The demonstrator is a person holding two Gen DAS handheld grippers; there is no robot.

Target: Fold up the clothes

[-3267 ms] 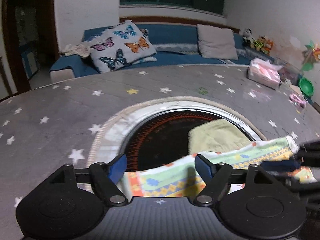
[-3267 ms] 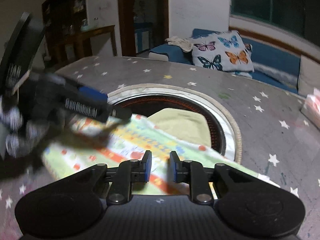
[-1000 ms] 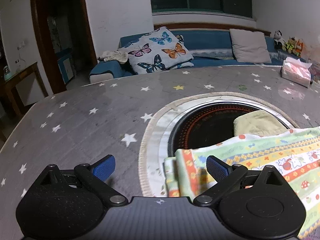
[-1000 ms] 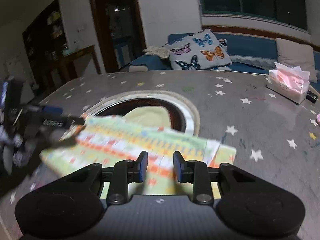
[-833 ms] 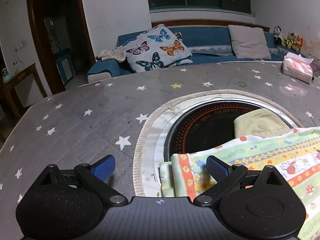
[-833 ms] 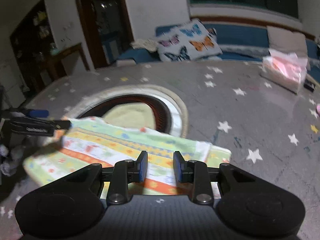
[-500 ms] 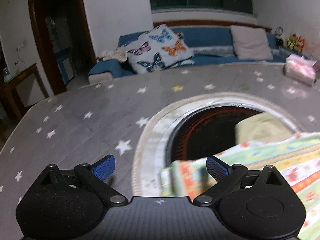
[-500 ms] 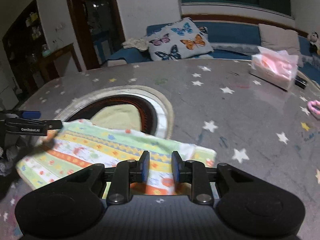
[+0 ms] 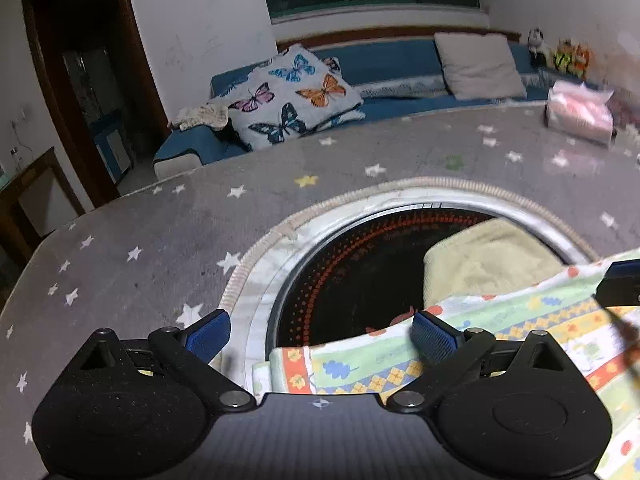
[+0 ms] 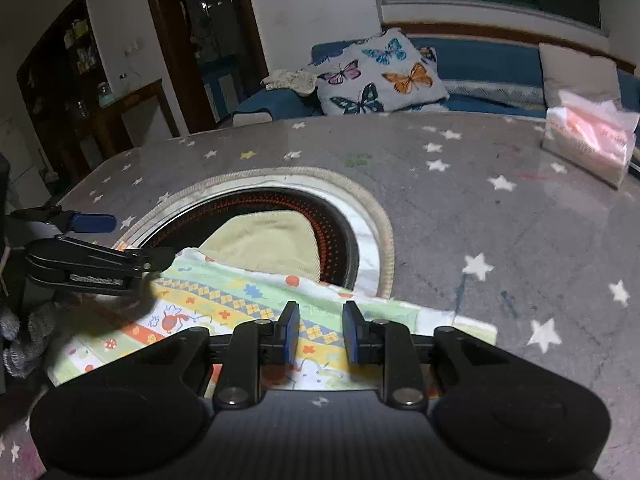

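Observation:
A cloth printed with coloured bands (image 9: 380, 364) (image 10: 240, 312) lies folded and flat on the grey star-patterned table (image 9: 160, 264), and its far edge overlaps a pale yellow cloth (image 9: 488, 268) (image 10: 264, 240). My left gripper (image 9: 320, 336) (image 10: 132, 240) stands wide open over the printed cloth's left end, which lies between its jaws. My right gripper (image 10: 320, 332) hovers over the cloth's near right part. Its jaws stand a narrow gap apart and I see nothing pinched between them. One of its fingertips (image 9: 620, 286) shows at the right edge of the left wrist view.
The pale cloth rests on a black round hotplate (image 9: 360, 276) sunk in a white ring in the tabletop. A pink tissue pack (image 10: 592, 140) stands at the table's far right. Behind the table is a blue sofa with a butterfly pillow (image 9: 296, 96).
Both grippers have shifted across the table and sit a little lower over the printed cloth. The right gripper's fingertip has come into the left wrist view. The cloth still lies flat.

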